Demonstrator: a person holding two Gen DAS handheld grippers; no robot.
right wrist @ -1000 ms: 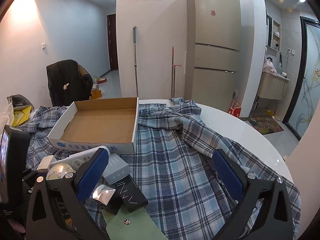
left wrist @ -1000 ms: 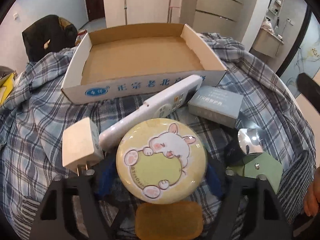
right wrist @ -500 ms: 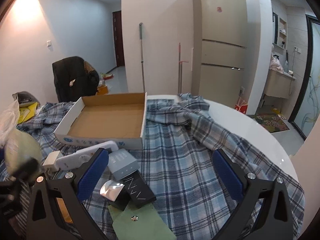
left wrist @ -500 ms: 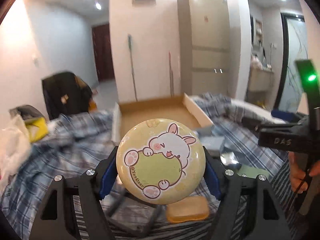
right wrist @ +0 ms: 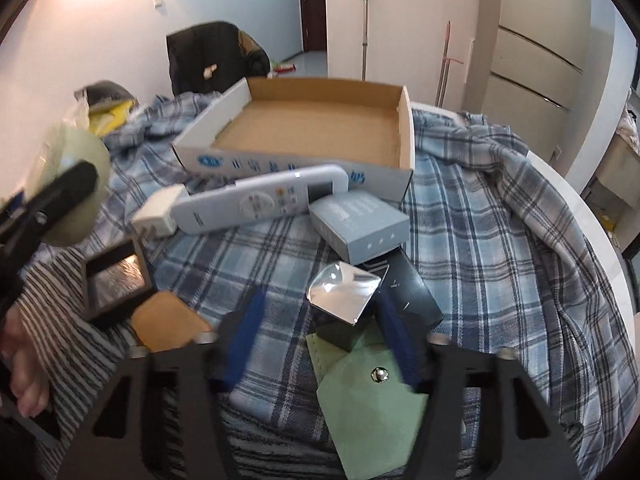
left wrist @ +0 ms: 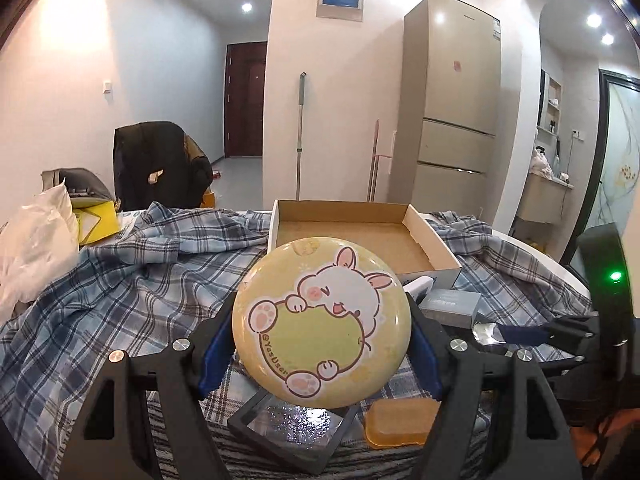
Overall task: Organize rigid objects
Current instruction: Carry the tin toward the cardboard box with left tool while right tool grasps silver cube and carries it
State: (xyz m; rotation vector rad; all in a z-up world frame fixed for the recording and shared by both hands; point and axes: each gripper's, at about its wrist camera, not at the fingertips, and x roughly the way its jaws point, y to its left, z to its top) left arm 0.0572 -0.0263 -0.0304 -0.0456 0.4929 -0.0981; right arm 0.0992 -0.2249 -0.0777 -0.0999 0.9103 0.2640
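My left gripper (left wrist: 320, 332) is shut on a round yellow tin (left wrist: 320, 320) with a rabbit picture, held above the plaid cloth in front of the empty cardboard box (left wrist: 432, 236). In the right wrist view that tin (right wrist: 76, 184) shows blurred at the far left. My right gripper (right wrist: 320, 320) points down at a black box with a shiny silver top (right wrist: 344, 292). Its jaws are closing with that box between the fingertips. The right pad is close to the box's edge and the left pad stands clear of it. The cardboard box (right wrist: 304, 160) lies beyond.
On the cloth lie a white remote (right wrist: 260, 200), a white charger (right wrist: 158, 216), a grey carton (right wrist: 360, 224), a black carton (right wrist: 408, 292), a green pouch (right wrist: 372, 412), a black frame (right wrist: 116, 280) and an amber bar (right wrist: 168, 320). A striped sleeve (right wrist: 72, 344) is at lower left.
The left gripper has lifted the tin off the cloth and tipped up toward level. The right gripper has dipped down over the silver-topped box and its jaws have narrowed.
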